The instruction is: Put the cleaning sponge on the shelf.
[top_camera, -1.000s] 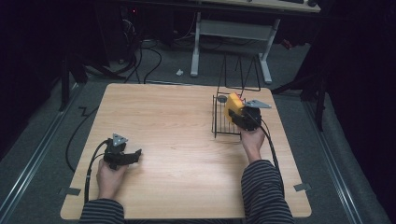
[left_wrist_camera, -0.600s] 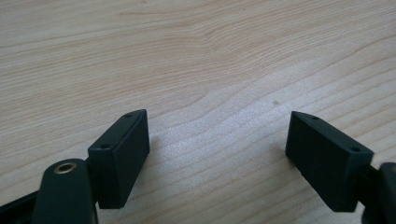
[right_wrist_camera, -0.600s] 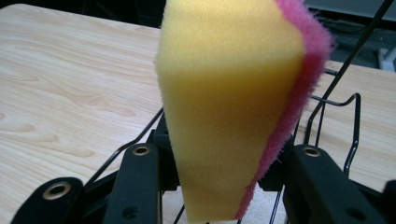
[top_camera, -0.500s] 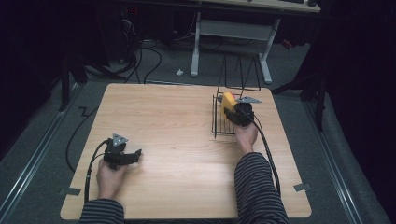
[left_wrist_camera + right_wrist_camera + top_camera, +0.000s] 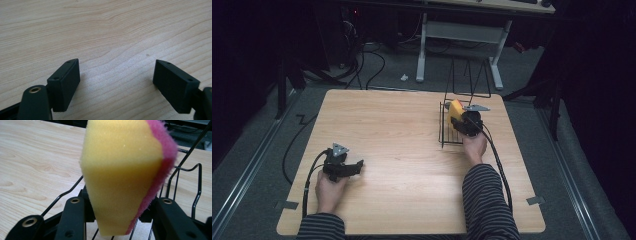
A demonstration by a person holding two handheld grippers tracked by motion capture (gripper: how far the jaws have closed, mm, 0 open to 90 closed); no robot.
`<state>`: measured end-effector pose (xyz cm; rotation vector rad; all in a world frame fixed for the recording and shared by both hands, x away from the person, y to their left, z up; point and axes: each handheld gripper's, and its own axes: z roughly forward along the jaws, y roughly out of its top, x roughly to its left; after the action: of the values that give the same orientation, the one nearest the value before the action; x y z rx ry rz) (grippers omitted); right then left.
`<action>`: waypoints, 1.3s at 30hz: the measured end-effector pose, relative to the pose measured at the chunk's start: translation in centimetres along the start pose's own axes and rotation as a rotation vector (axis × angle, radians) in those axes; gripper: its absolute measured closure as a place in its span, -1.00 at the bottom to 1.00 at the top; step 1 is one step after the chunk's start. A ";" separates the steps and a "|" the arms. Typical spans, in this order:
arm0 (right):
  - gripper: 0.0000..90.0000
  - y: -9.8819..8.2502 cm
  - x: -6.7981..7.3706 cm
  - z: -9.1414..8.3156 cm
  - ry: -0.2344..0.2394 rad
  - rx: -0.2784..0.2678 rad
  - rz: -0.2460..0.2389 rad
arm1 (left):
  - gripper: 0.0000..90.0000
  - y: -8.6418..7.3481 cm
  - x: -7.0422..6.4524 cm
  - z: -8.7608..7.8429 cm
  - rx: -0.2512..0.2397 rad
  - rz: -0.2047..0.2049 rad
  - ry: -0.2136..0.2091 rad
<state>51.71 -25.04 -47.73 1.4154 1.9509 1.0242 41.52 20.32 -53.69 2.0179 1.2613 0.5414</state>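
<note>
Jaws of the right gripper (image 5: 115, 220) are clamped on a yellow sponge (image 5: 122, 177) with a pink scouring face — it stands upright over the black wire rack (image 5: 449, 132) at the table's (image 5: 402, 130) far right. The left gripper (image 5: 116, 82) rests near the table's front left, jaws wide apart over bare wood.

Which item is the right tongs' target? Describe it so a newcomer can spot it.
On the wooden table, look to the far right corner for the black wire rack. Over it, the right tongs pinch a sponge. It is the one soft, bright thing there: yellow foam with a pink scouring layer on one face.
</note>
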 end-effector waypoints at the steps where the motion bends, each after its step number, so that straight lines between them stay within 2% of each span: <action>1: 0.34 0.0 0.0 0.0 0.001 -0.002 0.002 | -0.51 0.0 0.0 0.0 0.000 0.001 0.000; 4: 0.31 0.0 -0.1 0.0 0.000 -0.004 0.005 | -0.51 0.0 0.0 0.0 -0.001 0.000 0.000; 9: -0.03 0.0 -0.3 -0.1 0.019 0.001 0.034 | -0.51 0.0 0.0 0.0 0.000 0.000 0.000; 15: -0.25 -0.1 -0.5 -0.4 0.030 0.001 0.055 | -0.51 0.0 0.0 0.0 0.000 0.001 0.000; 25: -0.43 0.2 -0.8 -2.3 0.047 -0.014 0.081 | -0.51 0.0 0.0 0.0 0.000 0.001 0.000; 29: -0.49 0.1 -0.7 -3.0 0.062 -0.020 0.074 | -0.51 0.0 0.0 0.0 0.000 0.002 0.000; 34: -0.46 -0.2 -0.5 -3.9 0.064 -0.040 0.060 | -0.51 0.0 0.0 0.0 0.000 0.001 0.000; 37: -0.46 -0.4 -0.8 -4.6 0.077 -0.055 0.083 | -0.51 0.0 0.0 0.0 0.000 0.001 0.000; 39: -0.46 -0.5 -0.7 -5.1 0.078 -0.046 0.076 | -0.51 0.0 0.0 0.0 0.000 0.001 0.001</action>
<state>47.82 -27.20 -45.18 1.4544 1.9278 1.1680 41.54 20.29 -53.70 2.0183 1.2608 0.5425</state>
